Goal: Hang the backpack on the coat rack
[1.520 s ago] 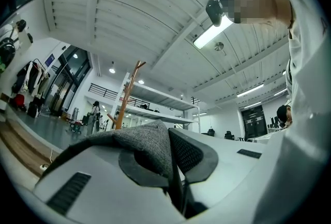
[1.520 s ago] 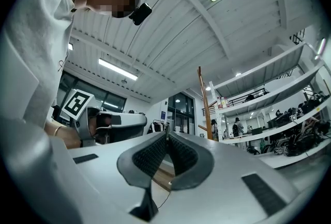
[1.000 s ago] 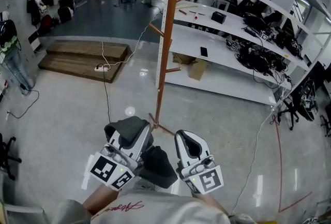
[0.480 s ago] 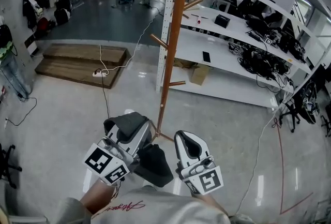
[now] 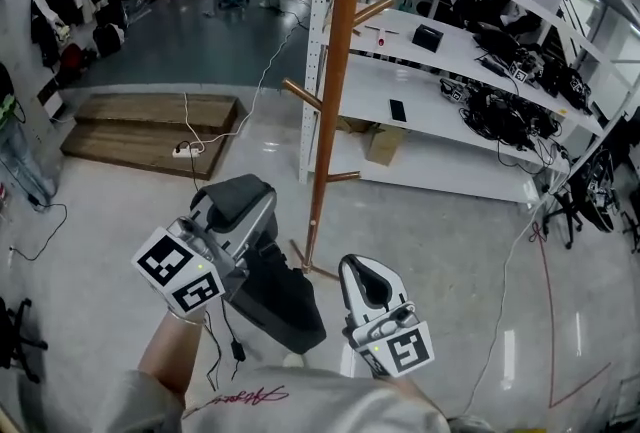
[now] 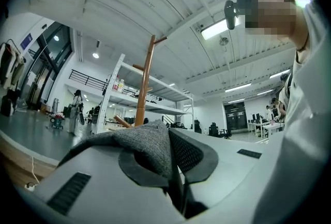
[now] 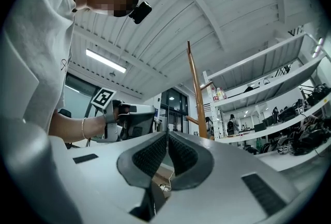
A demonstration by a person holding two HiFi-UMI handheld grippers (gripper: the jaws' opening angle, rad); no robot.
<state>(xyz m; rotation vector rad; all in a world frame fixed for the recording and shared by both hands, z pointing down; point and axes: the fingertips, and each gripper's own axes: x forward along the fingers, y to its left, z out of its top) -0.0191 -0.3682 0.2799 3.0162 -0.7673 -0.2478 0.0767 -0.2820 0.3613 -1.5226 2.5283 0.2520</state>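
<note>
Left tongs (image 5: pixel 238 209) pinch grey fabric at the top of the backpack (image 5: pixel 282 299), which hangs below them. Just ahead and slightly right stands the upright wooden coat rack (image 5: pixel 336 91), its nearest peg (image 5: pixel 301 93) slanting up on the left tongs' side. Right tongs (image 5: pixel 364 279), pressed together and empty, sit farther back.
</note>
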